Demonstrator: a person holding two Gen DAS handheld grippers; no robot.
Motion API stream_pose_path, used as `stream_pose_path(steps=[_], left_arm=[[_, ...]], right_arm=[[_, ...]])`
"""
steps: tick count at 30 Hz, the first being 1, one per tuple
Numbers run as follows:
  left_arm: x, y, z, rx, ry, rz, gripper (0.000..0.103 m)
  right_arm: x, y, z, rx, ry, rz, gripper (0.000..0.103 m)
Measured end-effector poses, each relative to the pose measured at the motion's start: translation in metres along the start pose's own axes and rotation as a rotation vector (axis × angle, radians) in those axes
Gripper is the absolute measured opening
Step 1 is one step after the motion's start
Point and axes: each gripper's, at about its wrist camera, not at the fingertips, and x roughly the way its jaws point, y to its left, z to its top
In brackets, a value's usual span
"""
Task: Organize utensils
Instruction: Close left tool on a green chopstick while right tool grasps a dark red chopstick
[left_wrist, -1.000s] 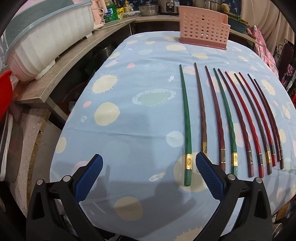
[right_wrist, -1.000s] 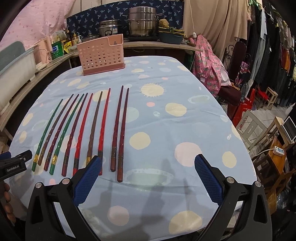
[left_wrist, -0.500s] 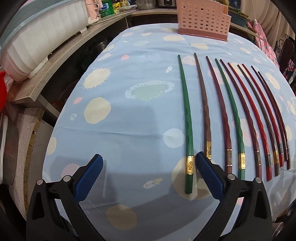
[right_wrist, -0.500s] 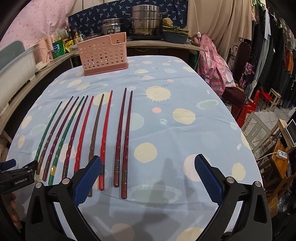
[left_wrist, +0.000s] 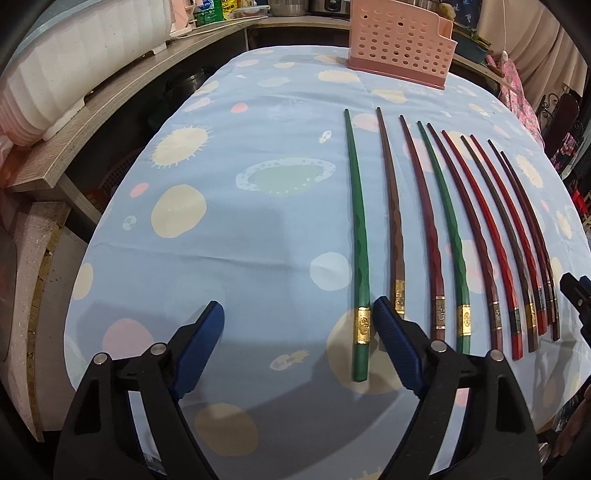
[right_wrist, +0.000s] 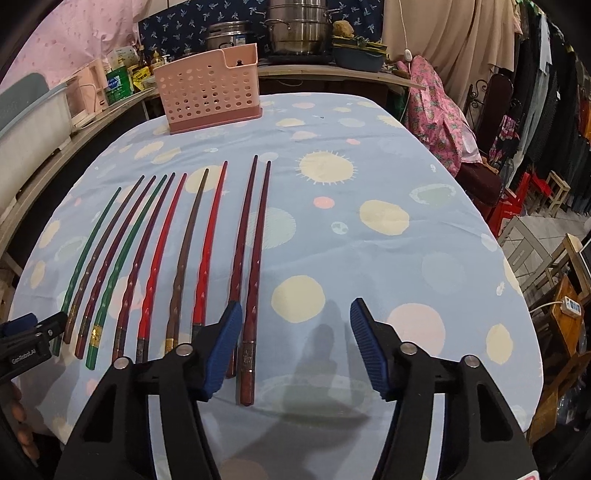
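Left wrist view: the left gripper (left_wrist: 297, 343), fingers spread and just narrowing on nothing, hovers lower centre beside ten chopsticks (left_wrist: 448, 236) fanned across the right; bare tablecloth (left_wrist: 229, 229) fills the left.

Right wrist view: the right gripper (right_wrist: 295, 345), likewise narrowing, empty, hangs right of them; one pink basket (right_wrist: 210, 94) stands upper left.

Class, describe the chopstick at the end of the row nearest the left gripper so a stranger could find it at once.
On the blue spotted tablecloth, in front of the pink basket, lies a row of chopsticks. Take the outermost one, the green chopstick between the left gripper's open jaws. The other green one lies further in, between brown ones.
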Motion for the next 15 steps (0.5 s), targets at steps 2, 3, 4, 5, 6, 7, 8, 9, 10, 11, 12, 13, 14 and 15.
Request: stream_pose_path(steps=[2,3,4,5,6,7,8,9,10,11,12,13,14,15], left_arm=[[-0.0004,0.0002,-0.0006,0.001,-0.002,-0.001,0.079],[-0.0005,0.0004,-0.0007,0.001,-0.002,-0.001,0.079],[-0.0005,0.0003,-0.0008,0.001,-0.002,-0.001,0.079],[-0.0006,0.0003,-0.0009,0.002,-0.002,-0.001,0.079],[-0.0009,0.0004,-0.0015,0.002,-0.001,-0.001,0.079],[-0.0014,0.0005,-0.0022,0.003,-0.002,-0.001,0.079],[-0.0017,0.0004,-0.0026,0.004,-0.001,-0.001,0.079],[-0.0020,0.0005,-0.0031,0.005,-0.001,-0.001,0.079],[-0.0025,0.0005,-0.0039,0.005,0.000,-0.002,0.079],[-0.0032,0.0004,-0.0048,0.006,0.000,-0.006,0.078],[-0.0039,0.0001,-0.0056,0.008,-0.001,-0.007,0.077],[-0.0047,-0.0003,-0.0068,0.010,-0.002,-0.008,0.076],[-0.0054,-0.0007,-0.0075,0.011,-0.002,-0.009,0.075],[-0.0059,-0.0010,-0.0082,0.013,-0.002,-0.009,0.075]], right_arm=[[0.0028,0.0022,-0.0017,-0.005,0.007,0.008,0.044],[0.0040,0.0027,-0.0026,-0.006,0.011,0.010,0.042],[0.0044,0.0027,-0.0033,-0.006,0.012,0.017,0.041],[0.0041,0.0030,-0.0036,-0.006,0.011,0.020,0.041],[0.0038,0.0034,-0.0036,-0.008,0.009,0.020,0.040],[0.0036,0.0031,-0.0041,-0.010,0.008,0.022,0.039],[0.0034,0.0034,-0.0046,-0.011,0.006,0.026,0.038],[0.0033,0.0034,-0.0047,-0.010,0.006,0.029,0.036],[0.0029,0.0029,-0.0053,-0.008,0.006,0.031,0.036],[0.0026,0.0027,-0.0058,-0.006,0.006,0.034,0.036],[0.0024,0.0024,-0.0062,-0.004,0.006,0.036,0.035],[0.0021,0.0017,-0.0066,-0.002,0.007,0.039,0.035],[0.0018,0.0013,-0.0072,0.000,0.007,0.041,0.035],[0.0014,0.0010,-0.0079,0.000,0.007,0.043,0.035]])
